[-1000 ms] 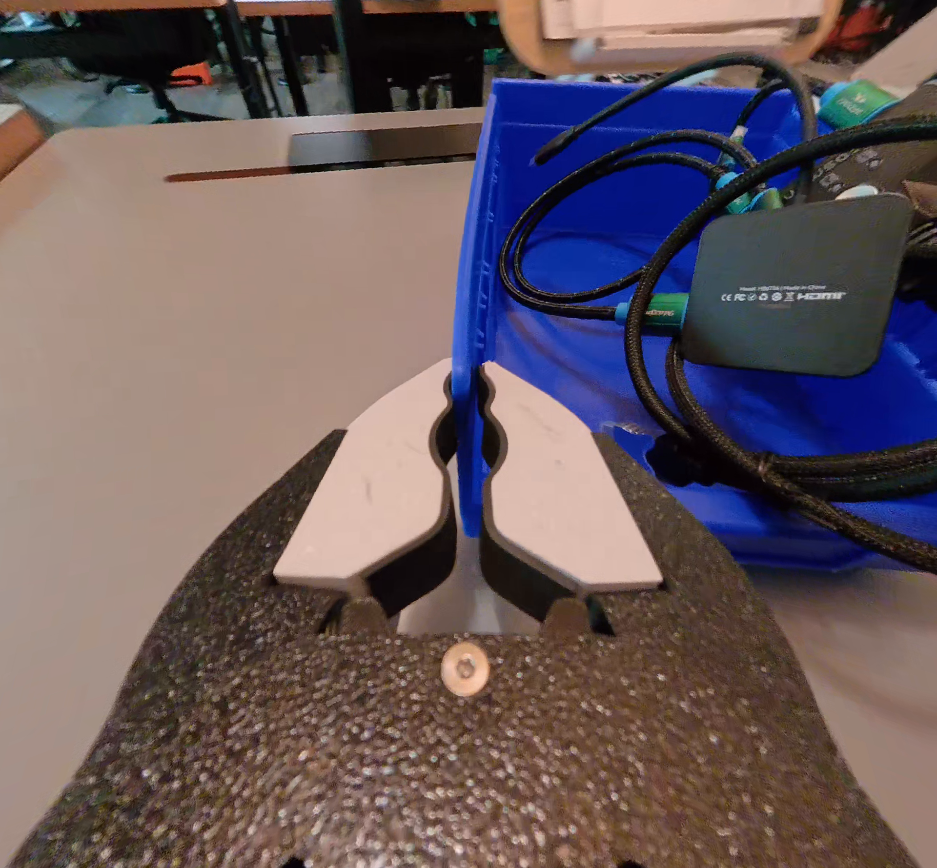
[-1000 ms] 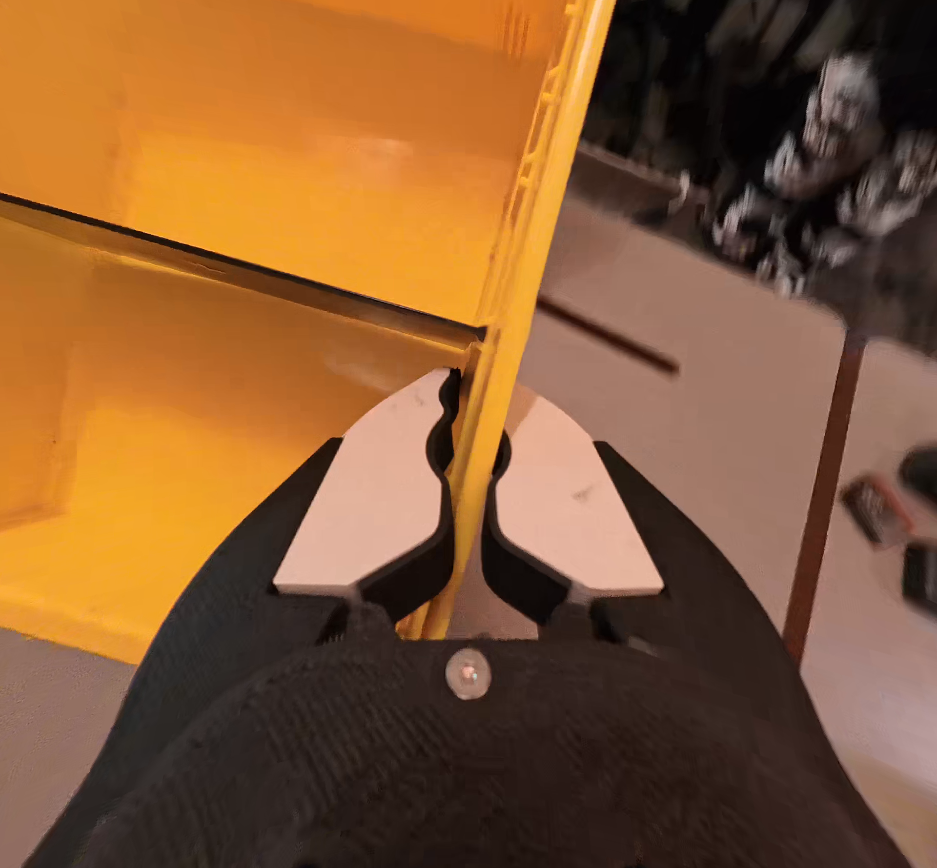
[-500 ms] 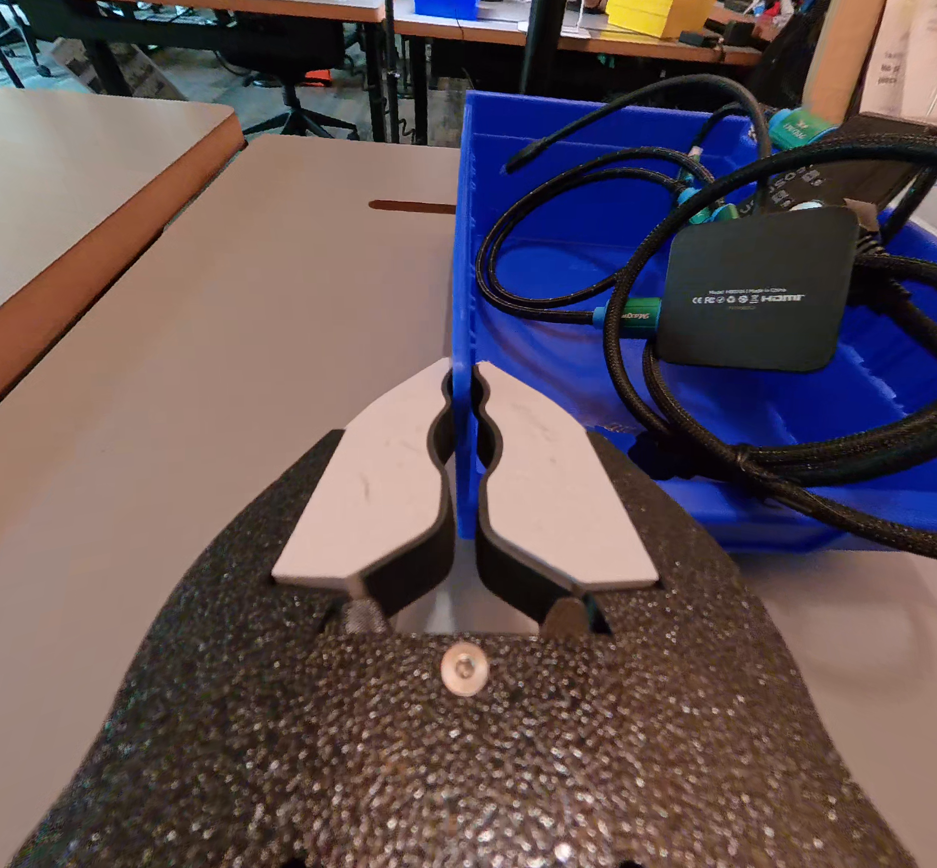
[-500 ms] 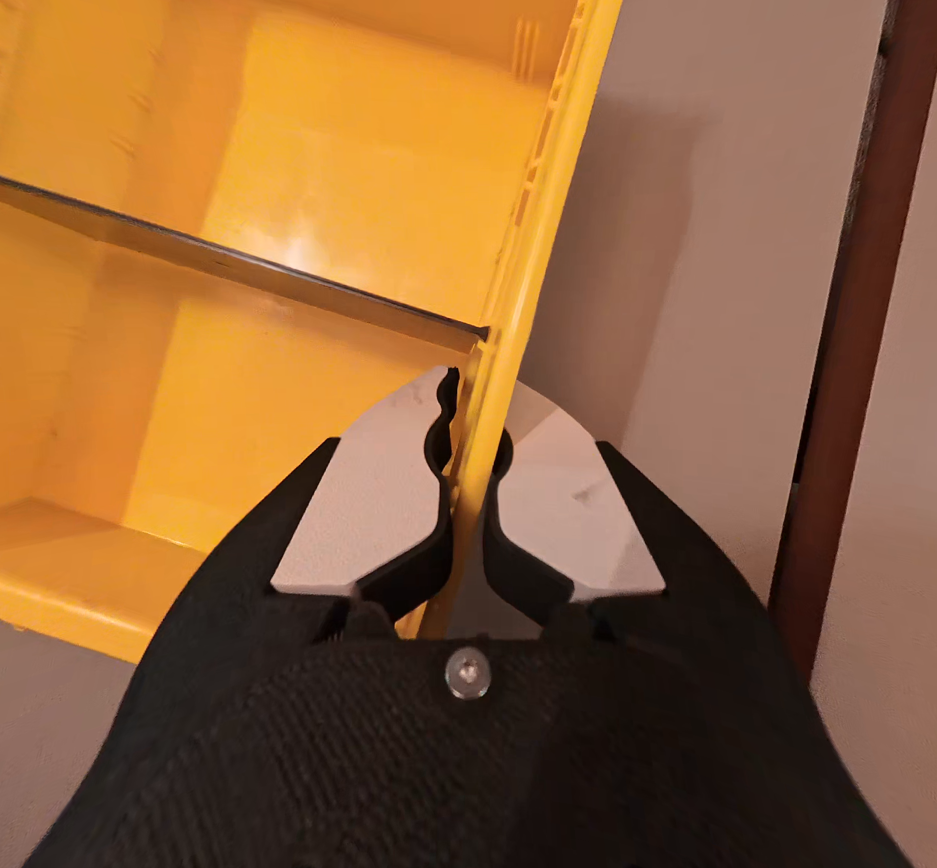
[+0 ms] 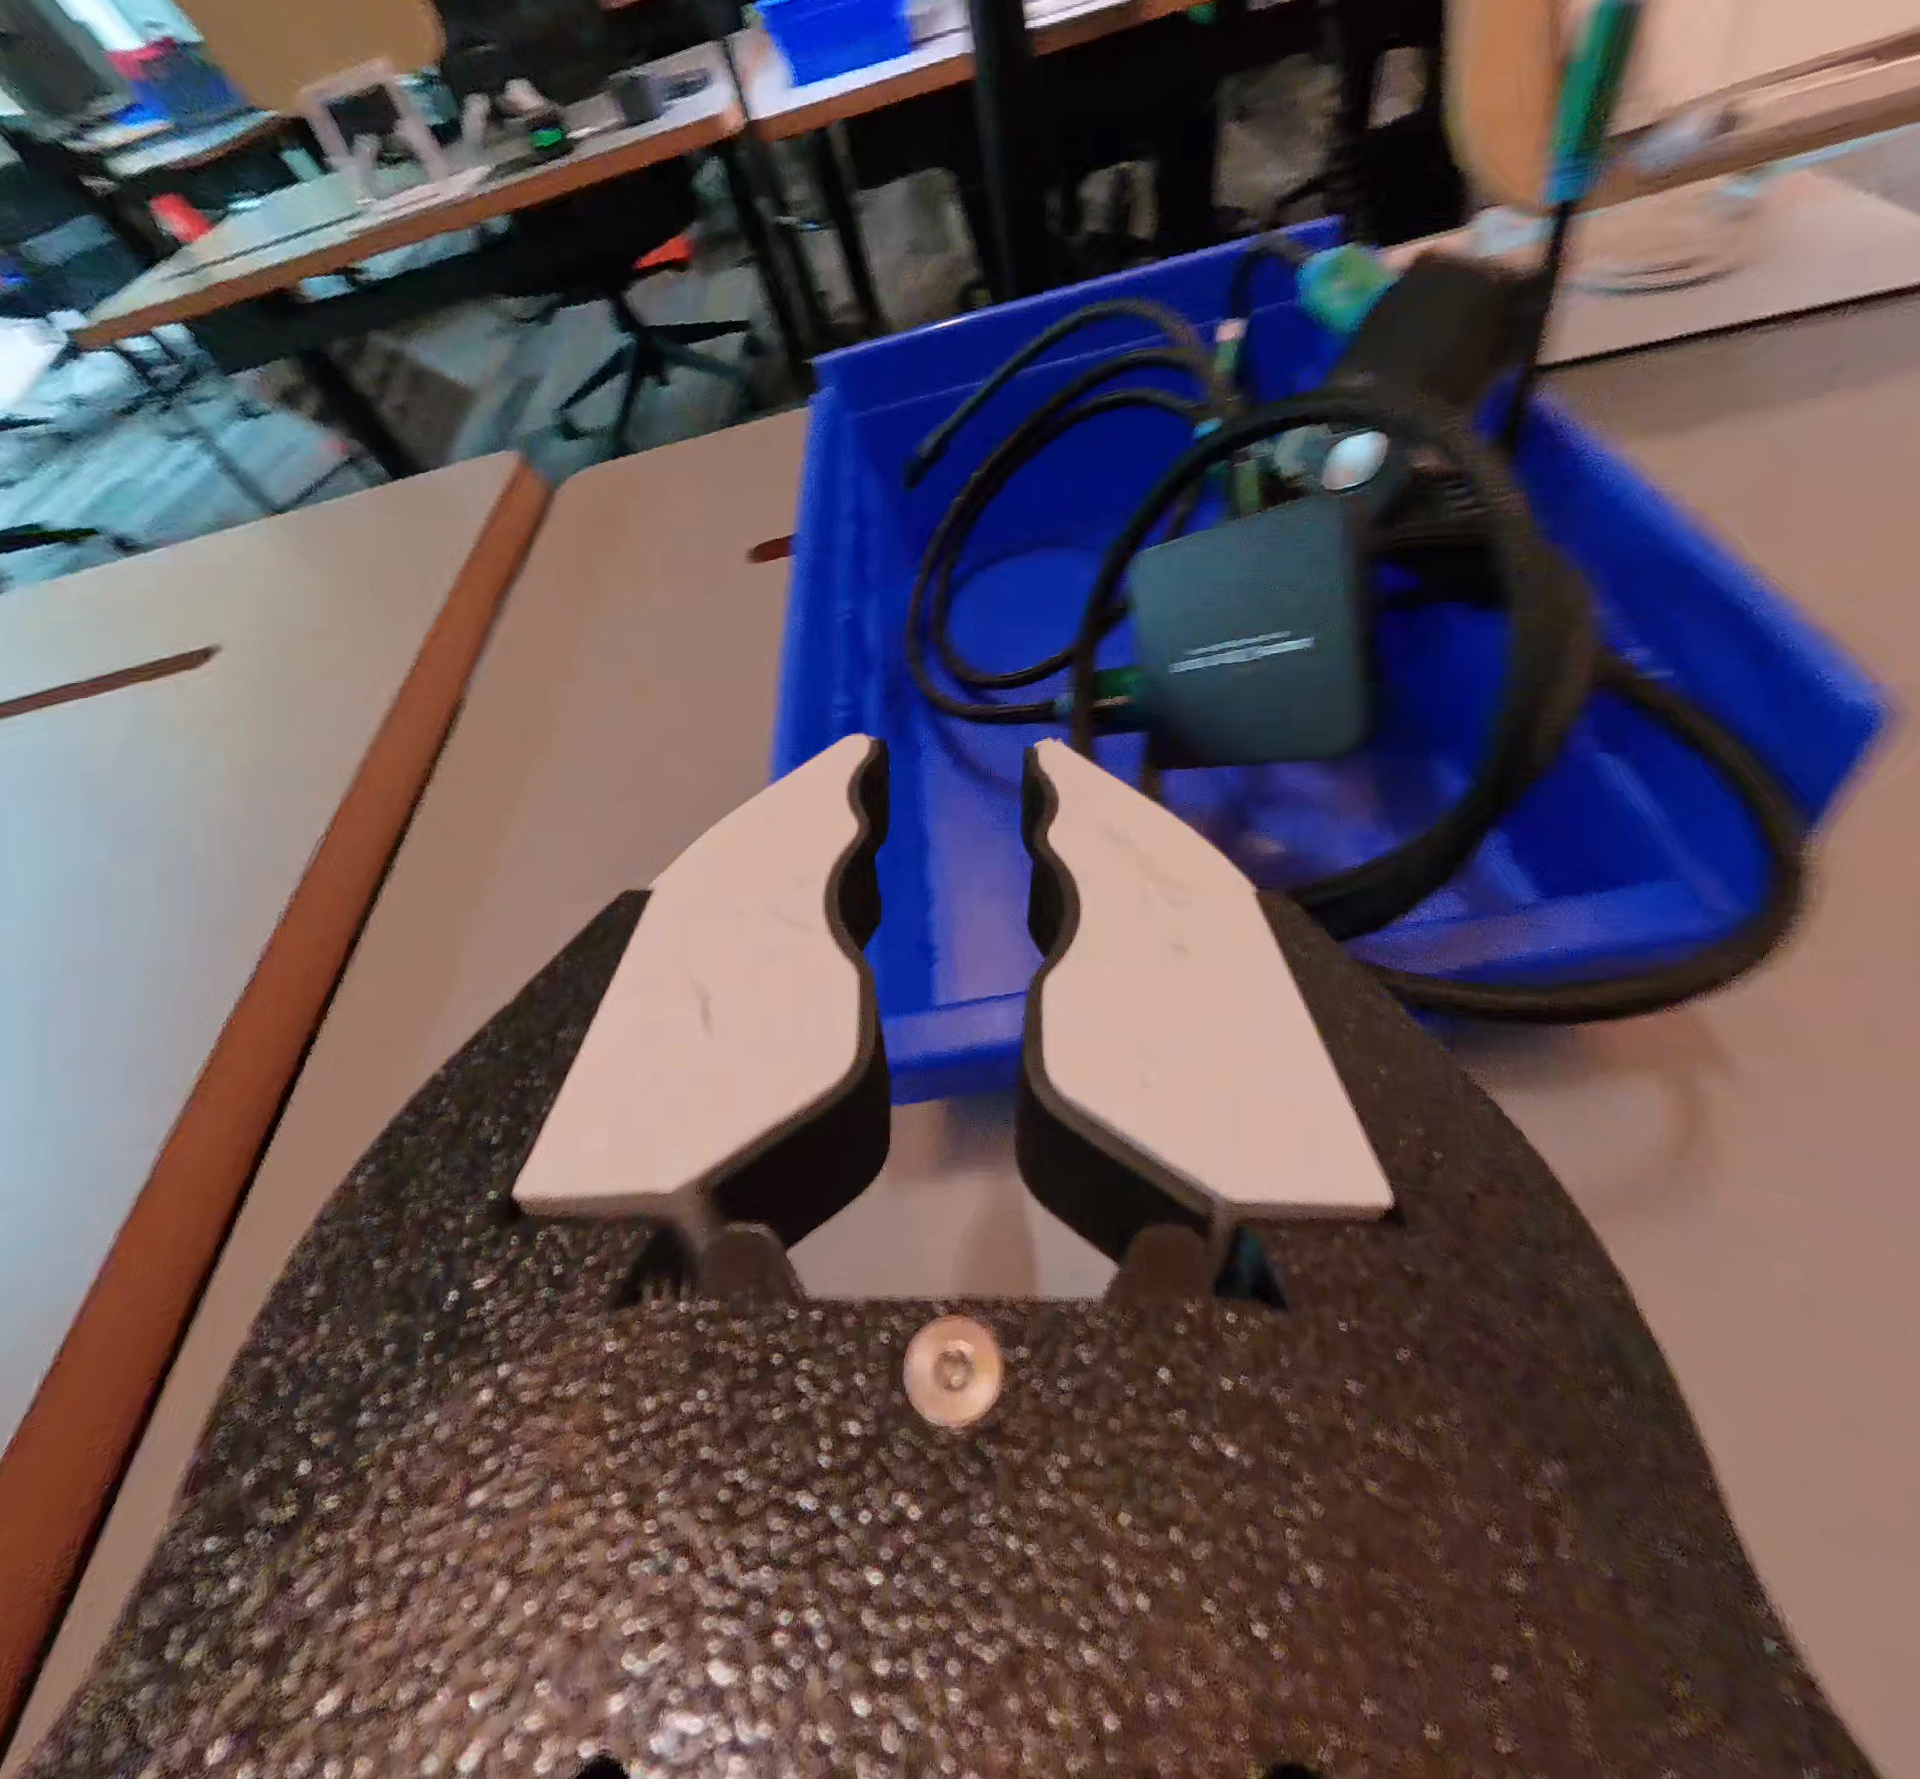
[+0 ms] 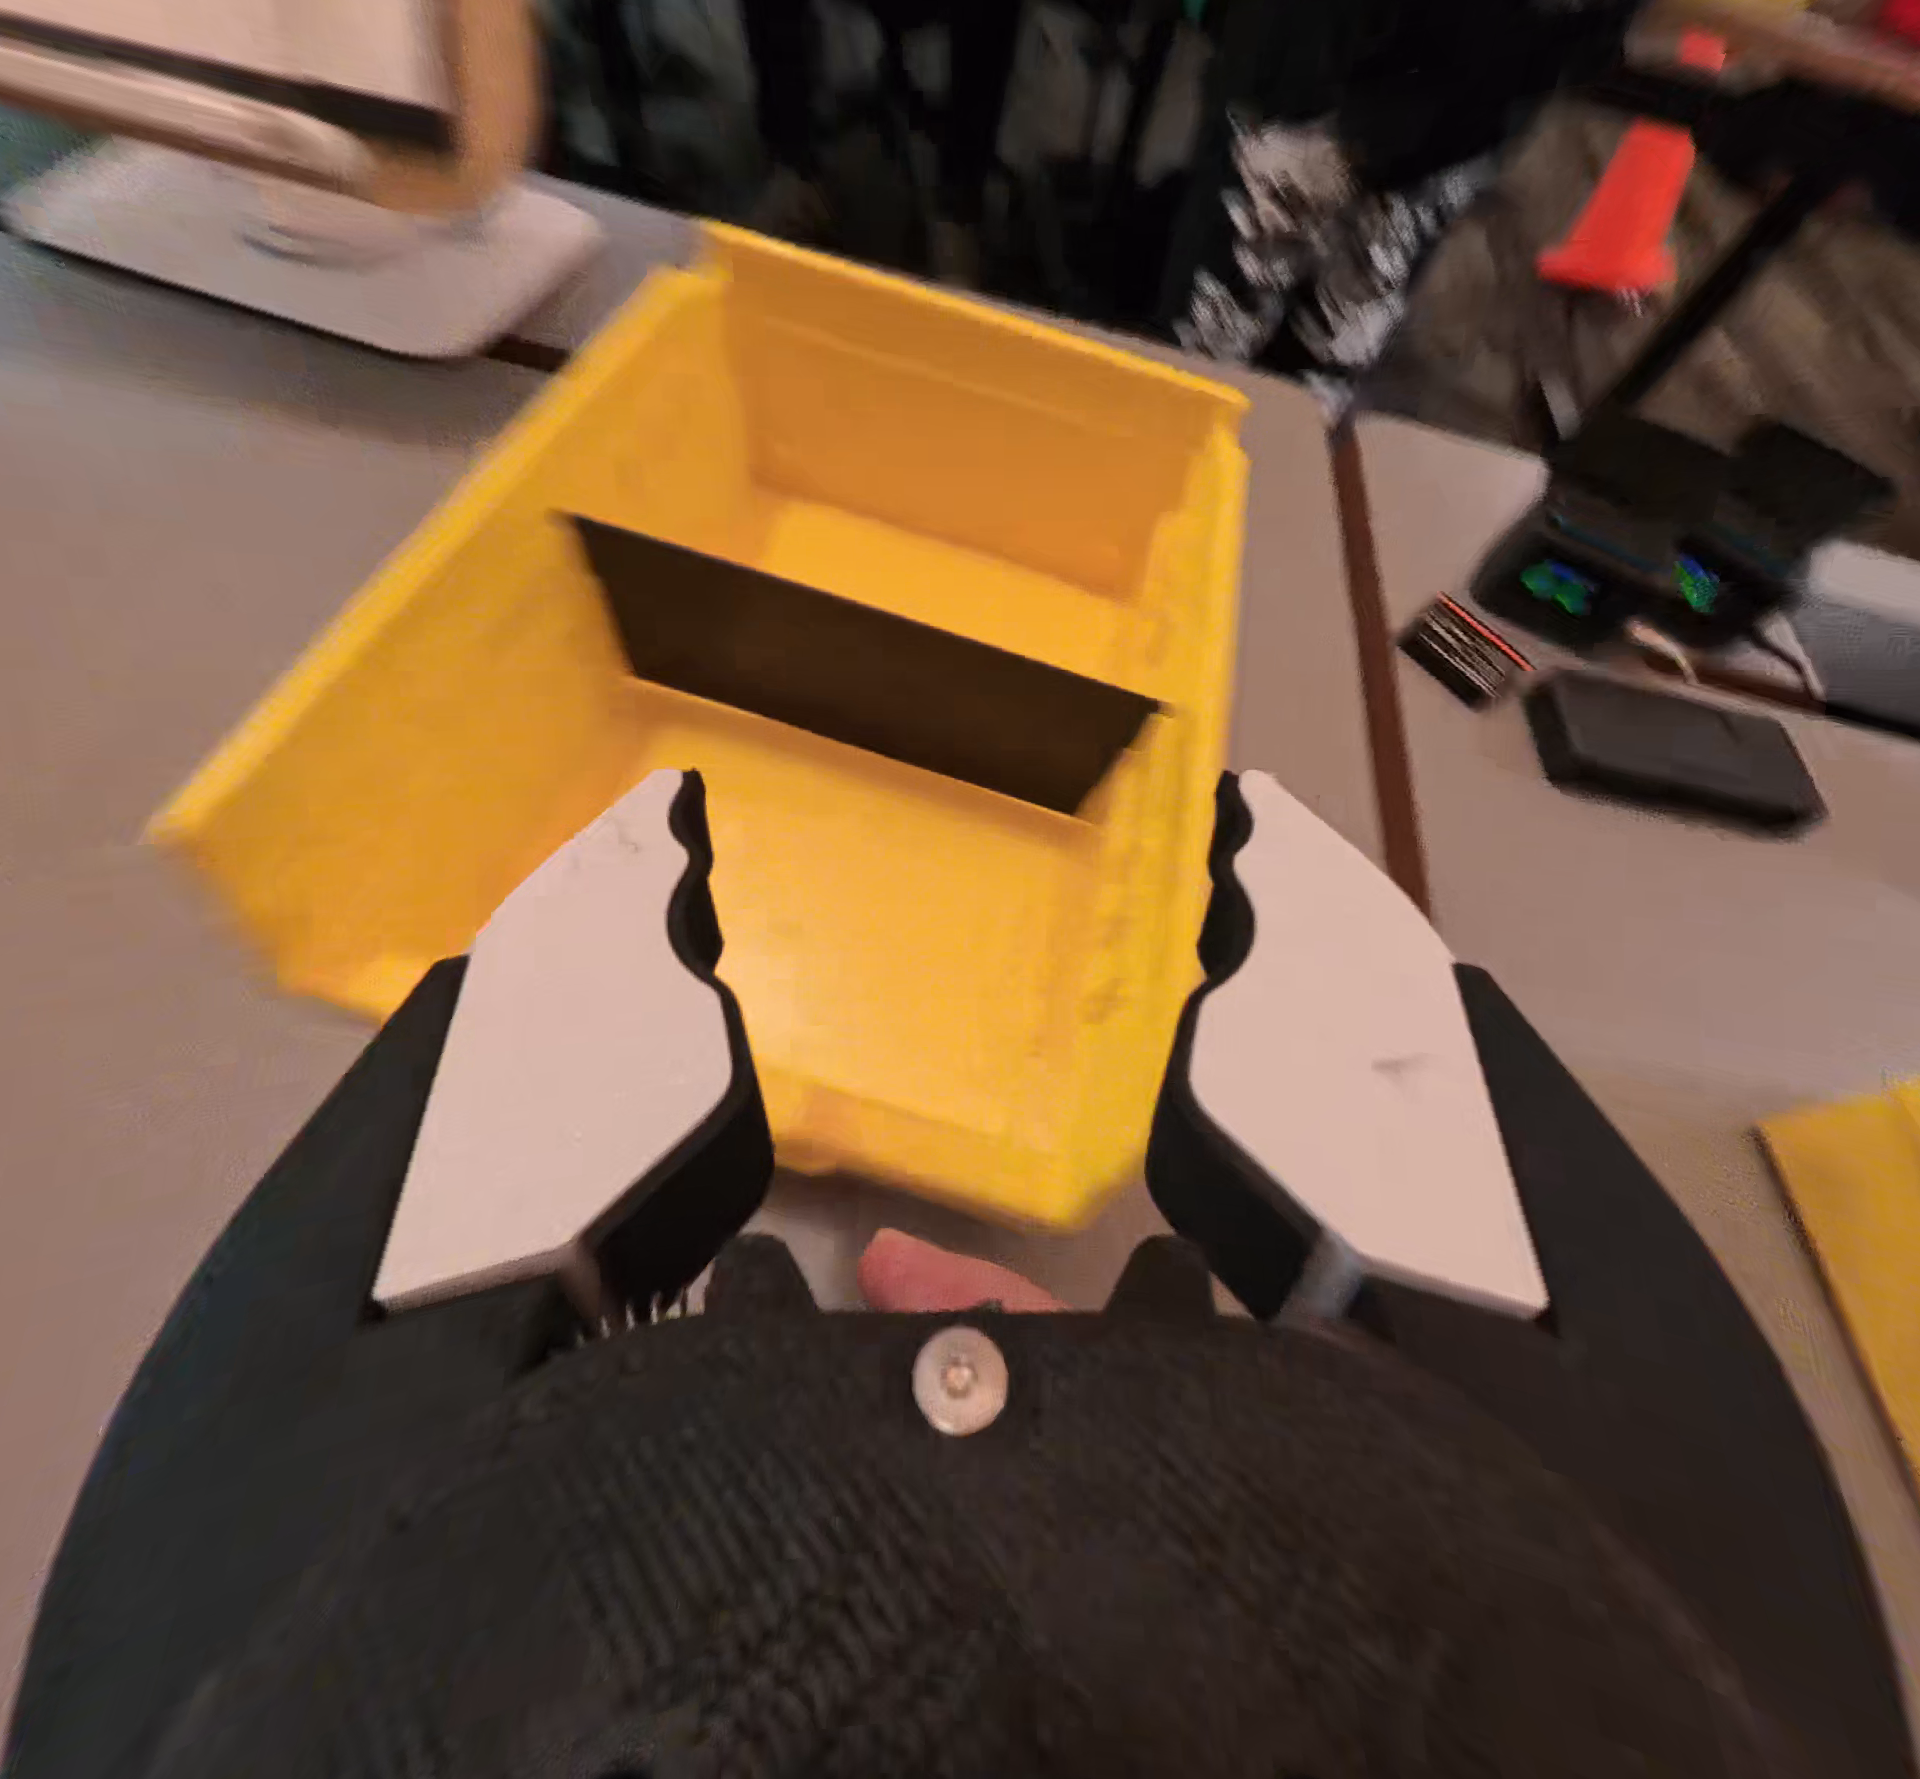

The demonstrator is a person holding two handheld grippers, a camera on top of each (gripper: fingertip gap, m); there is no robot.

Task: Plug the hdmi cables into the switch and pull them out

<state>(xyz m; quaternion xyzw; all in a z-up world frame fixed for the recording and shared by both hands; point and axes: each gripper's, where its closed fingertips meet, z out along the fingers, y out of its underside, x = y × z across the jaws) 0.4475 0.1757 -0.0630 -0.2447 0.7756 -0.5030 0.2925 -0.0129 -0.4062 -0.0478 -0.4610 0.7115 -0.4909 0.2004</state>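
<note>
Left wrist view: our left gripper (image 5: 954, 773) stands released, a narrow gap between its grey fingers (image 5: 727, 981), nothing held. Its tips hang over the near left corner of the blue bin (image 5: 831, 649), which sits on the grey table (image 5: 623, 690). Whether the tips touch the bin wall we cannot tell.

Inside the bin lies the black HDMI switch (image 5: 1252, 638), flat side up, right of centre. Black braided HDMI cables (image 5: 1538, 649) loop around and over it. A green-ended plug (image 5: 1107, 690) meets the switch's near left edge. One thick loop spills over the bin's near right wall onto the table. The far end of the bin is blurred.

Right wrist view: our right gripper (image 6: 961, 799) is spread wide, empty, above the near end of the yellow bin (image 6: 416, 742). A dark divider (image 6: 862, 680) crosses the bin from left to right, splitting it into a near and a far compartment; both show bare yellow floor. A fingertip (image 6: 935, 1277) shows just behind the gripper's gap. Far right, on the neighbouring table, lie dark devices (image 6: 1673, 742), blurred.
</note>
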